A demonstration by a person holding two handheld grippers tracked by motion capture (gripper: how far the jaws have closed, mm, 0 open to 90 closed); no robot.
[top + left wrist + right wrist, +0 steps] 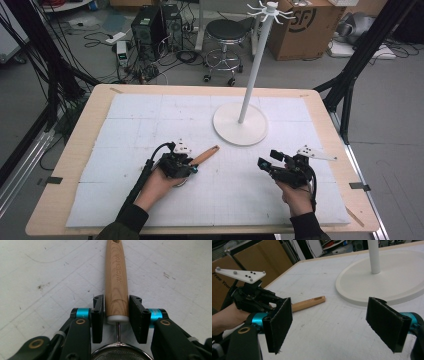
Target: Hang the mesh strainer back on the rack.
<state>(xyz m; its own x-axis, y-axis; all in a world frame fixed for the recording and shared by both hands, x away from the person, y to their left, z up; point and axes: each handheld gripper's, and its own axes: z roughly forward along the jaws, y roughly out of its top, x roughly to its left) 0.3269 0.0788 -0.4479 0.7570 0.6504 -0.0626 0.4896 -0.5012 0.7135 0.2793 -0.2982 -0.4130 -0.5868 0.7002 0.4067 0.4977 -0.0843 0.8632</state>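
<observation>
on white mat: one strainer (116,285), left tool (116,315) clamping its wooden handle; right tool (337,325) wide.

A robotics lab: black computer towers (154,25) and tangled cables (175,52) on the grey floor, a brown cardboard box (305,25), black frame struts (360,55) around the foam-topped wooden table (80,135).

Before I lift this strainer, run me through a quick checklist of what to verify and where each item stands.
1. Left gripper closed on the strainer's wooden handle: ok, both pads meet its sides.
2. Grip near the handle's mesh end: ok.
3. Strainer mesh free of snags: cannot tell, mostly out of frame.
4. Right gripper open and holding nothing: ok.
5. Stand upright on its round base: ok.
6. Handle's hanging hole unobstructed: ok.
</observation>
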